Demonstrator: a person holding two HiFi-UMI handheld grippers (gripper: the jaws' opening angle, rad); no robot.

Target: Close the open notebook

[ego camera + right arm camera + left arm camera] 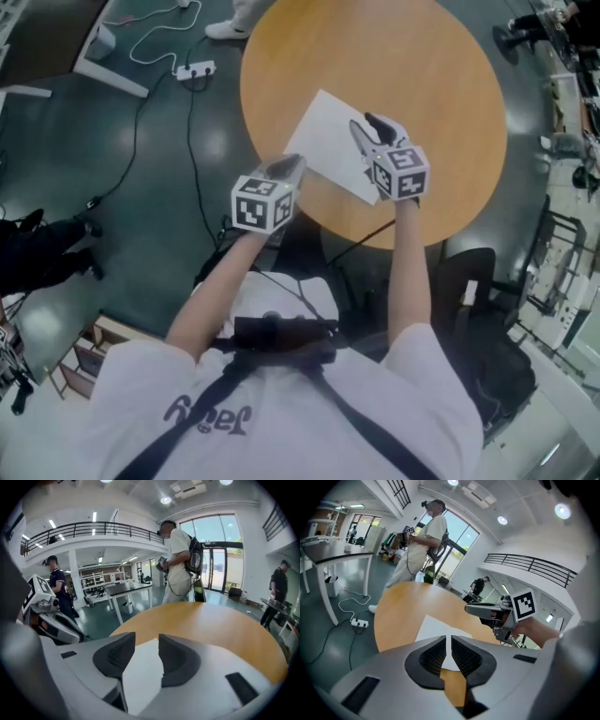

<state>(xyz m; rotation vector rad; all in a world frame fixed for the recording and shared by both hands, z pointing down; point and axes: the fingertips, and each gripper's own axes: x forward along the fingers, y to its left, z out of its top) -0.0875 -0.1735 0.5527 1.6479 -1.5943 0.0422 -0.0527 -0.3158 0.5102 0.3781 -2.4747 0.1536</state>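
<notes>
In the head view the open notebook (323, 141) lies flat on the near part of the round wooden table (422, 56), its long axis slanting from far left to near right. The right gripper (367, 129) hangs over its near-right end, and the left gripper (289, 169) is just off its near-left edge. In the left gripper view that gripper's jaws stand all but together, holding nothing, with the white pages just ahead. In the right gripper view the jaws stand apart and empty, the page directly below. No containers show.

A power strip (195, 69) lies beside the round table (412, 66).
</notes>
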